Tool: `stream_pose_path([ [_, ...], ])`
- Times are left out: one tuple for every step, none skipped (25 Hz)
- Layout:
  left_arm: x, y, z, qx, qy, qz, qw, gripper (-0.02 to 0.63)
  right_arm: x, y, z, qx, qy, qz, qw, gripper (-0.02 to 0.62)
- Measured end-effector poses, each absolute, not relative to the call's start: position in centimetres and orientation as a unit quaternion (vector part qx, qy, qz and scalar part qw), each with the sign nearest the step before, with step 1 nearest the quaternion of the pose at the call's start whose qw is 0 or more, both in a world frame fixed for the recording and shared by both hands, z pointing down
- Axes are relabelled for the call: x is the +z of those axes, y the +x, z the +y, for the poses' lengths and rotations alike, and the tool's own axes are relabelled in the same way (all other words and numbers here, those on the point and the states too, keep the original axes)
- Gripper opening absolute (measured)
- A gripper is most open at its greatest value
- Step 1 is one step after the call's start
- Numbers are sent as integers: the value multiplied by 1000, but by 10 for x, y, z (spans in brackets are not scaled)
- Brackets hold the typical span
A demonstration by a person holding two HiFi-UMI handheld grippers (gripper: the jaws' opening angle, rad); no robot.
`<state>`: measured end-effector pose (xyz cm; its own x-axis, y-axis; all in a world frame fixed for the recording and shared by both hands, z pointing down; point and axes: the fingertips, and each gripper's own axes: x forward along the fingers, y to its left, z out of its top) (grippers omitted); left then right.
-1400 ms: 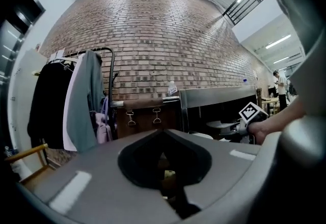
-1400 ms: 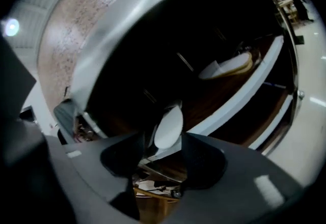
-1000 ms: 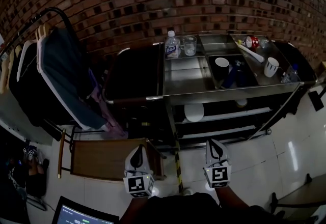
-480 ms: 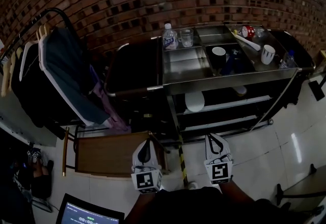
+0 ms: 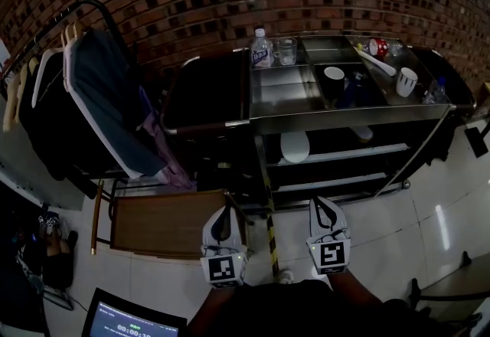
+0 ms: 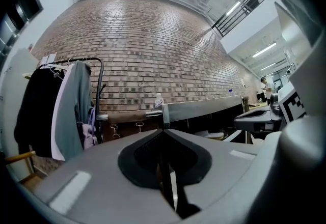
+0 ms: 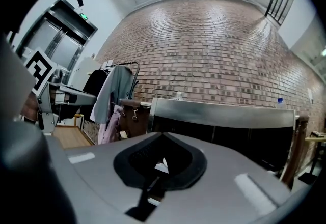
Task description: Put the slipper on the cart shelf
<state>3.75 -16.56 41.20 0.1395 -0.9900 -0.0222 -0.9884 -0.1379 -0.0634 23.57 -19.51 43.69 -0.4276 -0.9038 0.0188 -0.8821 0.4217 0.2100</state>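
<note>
Presently left gripper [image 5: 223, 213] and right gripper [image 5: 321, 205] both have fingers clenched on nothing, facing the cart [image 5: 344, 119]; slipper not surely identifiable, possibly the pale object [image 5: 295, 146] on its middle shelf [image 5: 337, 153]; judged light, soft, bendable, best pinched at the sole's edge.

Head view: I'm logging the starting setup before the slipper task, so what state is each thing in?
Left gripper: fingers shut, nothing held.
Right gripper: fingers shut, nothing held.
Clear plastic water bottle: upright, capped, on the steel cart top.
Clear glass mug: upright, beside the bottle.
White ceramic mug: upright.
Grey jacket: hanging on the rack.
Laptop screen: lit.
</note>
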Motion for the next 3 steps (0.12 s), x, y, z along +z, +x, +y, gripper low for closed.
stream_pose_path([
  [413,38,-166,-13,-754,656,30,15,438,237,-195,-80,532,-840,66,2],
  [413,38,-166,-13,-755,655,30,15,439,237,-195,-77,534,-839,68,2],
  [413,38,-167,-13,-755,655,30,15,439,238,-195,-73,535,-839,70,2],
])
